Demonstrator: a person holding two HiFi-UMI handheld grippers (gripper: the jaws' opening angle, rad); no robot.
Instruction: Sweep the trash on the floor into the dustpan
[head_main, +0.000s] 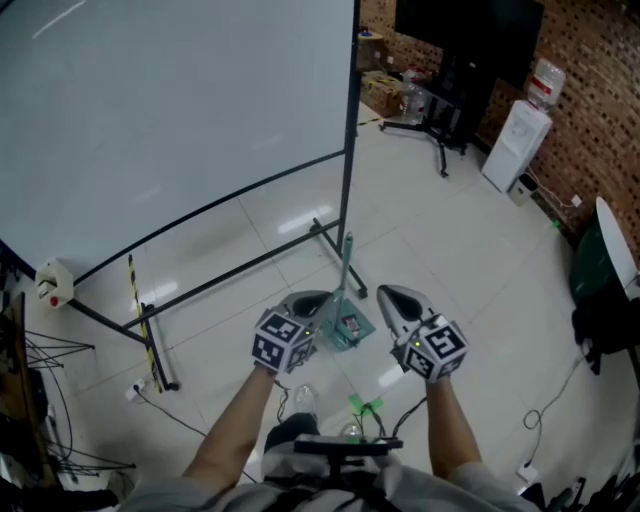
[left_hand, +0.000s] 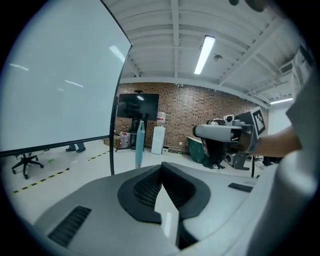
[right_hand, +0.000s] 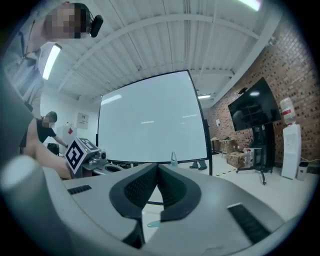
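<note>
Dustpan (head_main: 350, 328) on floor (head_main: 450, 250) — between left claw (head_main: 318, 298) and right claw (head_main: 388, 295).

Floor (head_main: 470, 260): pale glossy tiles; a yellow-and-black striped tape line (head_main: 137, 300) at the left.
Near middle: teal dustpan (head_main: 347, 328) standing on the tiles, handle upright; green scrap (head_main: 365, 405) just nearer.
Left: whiteboard stand's black foot bar (head_main: 158, 350).
Far right: white water dispenser (head_main: 517, 145), TV stand (head_main: 440, 135), cardboard boxes (head_main: 385, 90).

Right hand-held gripper (right_hand: 159, 166), jaws together, whiteboard (right_hand: 150, 120) ahead, brick wall (right_hand: 280, 65) rightward
</note>
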